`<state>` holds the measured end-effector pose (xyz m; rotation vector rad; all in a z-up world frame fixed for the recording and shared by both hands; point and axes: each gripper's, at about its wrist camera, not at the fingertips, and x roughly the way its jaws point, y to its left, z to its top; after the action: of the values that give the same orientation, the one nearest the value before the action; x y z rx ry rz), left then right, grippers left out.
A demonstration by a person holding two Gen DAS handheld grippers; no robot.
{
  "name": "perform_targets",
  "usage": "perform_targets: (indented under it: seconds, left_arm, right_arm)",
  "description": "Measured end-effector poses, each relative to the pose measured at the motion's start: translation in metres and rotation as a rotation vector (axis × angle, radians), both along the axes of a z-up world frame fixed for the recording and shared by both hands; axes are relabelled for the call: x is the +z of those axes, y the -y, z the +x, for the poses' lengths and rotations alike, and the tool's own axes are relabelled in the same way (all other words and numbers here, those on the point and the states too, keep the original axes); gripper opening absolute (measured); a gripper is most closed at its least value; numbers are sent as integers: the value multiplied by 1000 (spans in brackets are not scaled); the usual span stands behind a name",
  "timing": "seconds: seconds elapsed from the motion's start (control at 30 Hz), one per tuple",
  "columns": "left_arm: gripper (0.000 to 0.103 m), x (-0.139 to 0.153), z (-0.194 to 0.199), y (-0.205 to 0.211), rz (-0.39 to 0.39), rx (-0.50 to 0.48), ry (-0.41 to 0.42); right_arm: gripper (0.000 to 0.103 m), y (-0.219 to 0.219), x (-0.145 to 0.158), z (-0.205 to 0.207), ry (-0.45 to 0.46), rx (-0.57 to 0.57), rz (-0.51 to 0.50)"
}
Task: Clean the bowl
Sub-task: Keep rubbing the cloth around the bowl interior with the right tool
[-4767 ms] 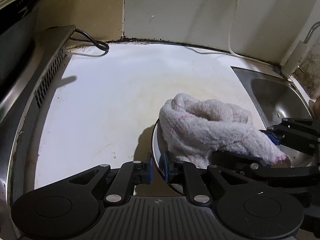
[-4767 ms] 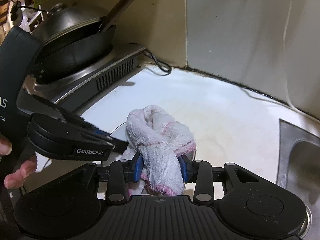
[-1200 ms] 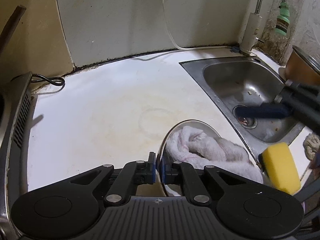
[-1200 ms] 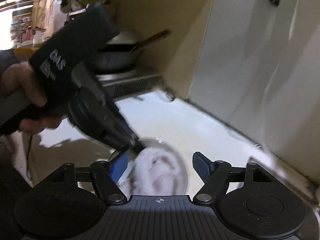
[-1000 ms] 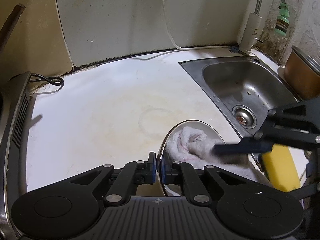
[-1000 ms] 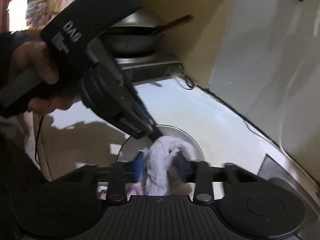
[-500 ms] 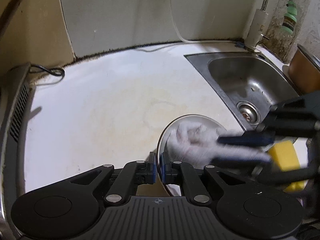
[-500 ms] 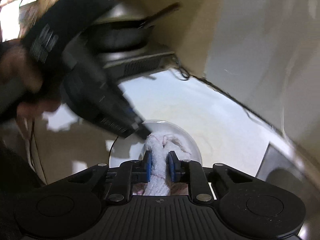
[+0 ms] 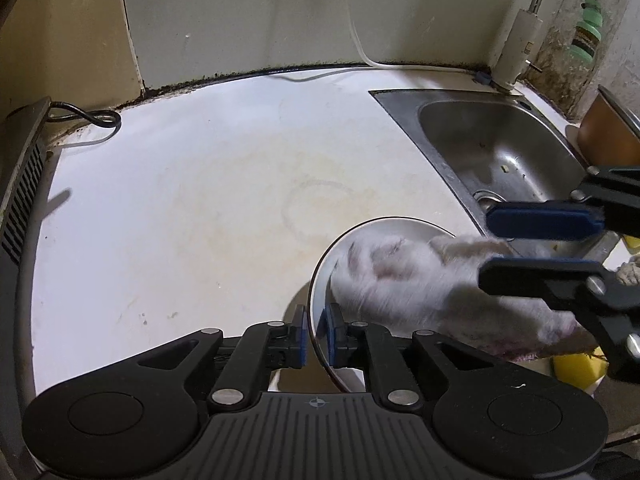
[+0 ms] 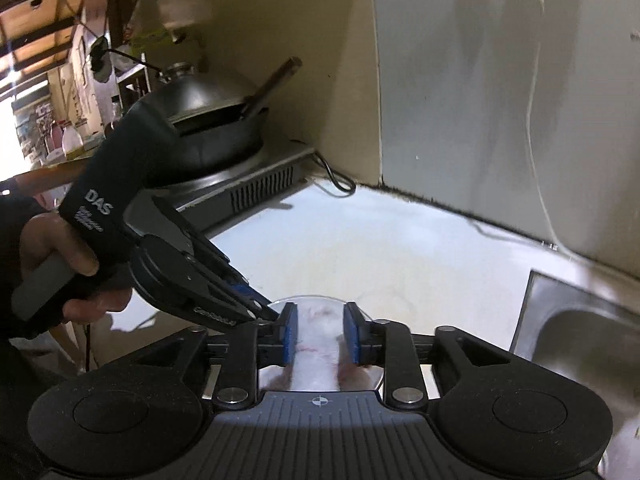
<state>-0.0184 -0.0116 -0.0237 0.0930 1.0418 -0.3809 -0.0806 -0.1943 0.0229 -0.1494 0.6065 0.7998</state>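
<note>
On the white counter (image 9: 180, 200) just beside the sink (image 9: 492, 152), the bowl (image 9: 384, 226) stands tilted, its rim pinched by the left gripper (image 9: 314, 334). The right gripper (image 10: 321, 334) has the cloth (image 9: 400, 280) between its opening jaws. For a good wipe, regrip the cloth firmly and sweep the inner wall while the rim stays clamped.
</note>
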Motion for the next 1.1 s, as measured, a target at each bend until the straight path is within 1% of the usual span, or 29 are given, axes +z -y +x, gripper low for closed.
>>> perform_targets:
  seconds: [0.07, 0.13, 0.17, 0.27, 0.33, 0.4, 0.47, 0.53, 0.63, 0.7, 0.77, 0.8, 0.87, 0.93, 1.0, 1.1]
  left_arm:
    - [12, 0, 0, 0, -2, -1, 0]
    - [12, -1, 1, -1, -7, -2, 0]
    - [12, -1, 1, -2, -9, -2, 0]
    - [12, -1, 1, -2, -14, 0, 0]
    - [12, -1, 0, -2, -16, 0, 1]
    - [12, -1, 0, -2, -18, 1, 1]
    - [12, -1, 0, -2, -19, 2, 0]
    - [12, -1, 1, -2, -19, 1, 0]
    - [12, -2, 2, -2, -18, -1, -5]
    - [12, -2, 2, -2, -18, -1, -9]
    - [13, -3, 3, -2, -16, -2, -12]
    - [13, -3, 3, -1, -15, -2, -14]
    - [14, -4, 4, -1, -17, 1, -19]
    - [14, -5, 6, -2, -29, 10, -30]
    - [14, -7, 8, -4, -48, 24, -45]
    - [14, -8, 9, -5, -57, 28, -52]
  right_arm:
    - [54, -7, 0, -2, 0, 31, -40]
    - [64, -14, -4, -4, -1, 63, -76]
    - [66, -17, -6, -4, 2, 62, -96]
    - [66, -28, -15, 2, 25, 21, -180]
    - [66, -34, -22, 6, 22, 4, -228]
    - [64, -35, -29, 8, -15, -4, -224]
    - [39, -33, -33, 9, -39, -15, -209]
    - [34, -28, -30, 9, -46, -29, -177]
    - [33, -11, -18, 12, -76, -75, -81]
    - [33, 15, -6, 14, -94, -146, 44]
    - [33, 35, 7, 12, -82, -213, 127]
    - [33, 45, 16, 9, -57, -244, 150]
    - [33, 53, 34, 0, 8, -258, 121]
    - [33, 48, 43, -4, 30, -224, 61]
    - [33, 34, 38, -3, 9, -165, -3]
    - [33, 4, 19, 0, -33, -66, -115]
